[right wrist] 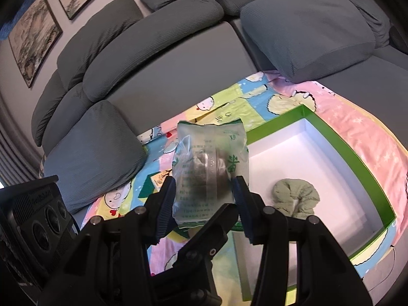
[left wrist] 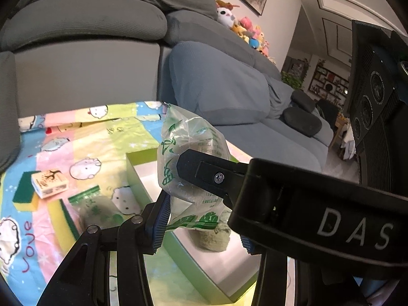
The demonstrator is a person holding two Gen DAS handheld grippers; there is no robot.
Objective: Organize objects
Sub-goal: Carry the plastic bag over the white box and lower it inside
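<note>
Over the green box [left wrist: 142, 188], left view: both grippers pinch one clear bag [left wrist: 188, 158] with green print, unreadable. Right gripper [left wrist: 204, 178] body reads "DAS". Blanket [left wrist: 28, 227] says "Love"; on it two sponges [left wrist: 24, 191], one small carton [left wrist: 49, 183], one more bag [left wrist: 97, 209].

Right view: right gripper [right wrist: 204, 204] clamps bag [right wrist: 209, 163]; one green cloth [right wrist: 295, 199] in box [right wrist: 357, 158].

Clear packet [right wrist: 210, 176] w/ green print, dark round contents, is held upright above box's [right wrist: 357, 153] near edge. Box: green walls, white inside, open. Crumpled green cloth [right wrist: 295, 196] is seen lying inside box, near its front.
</note>
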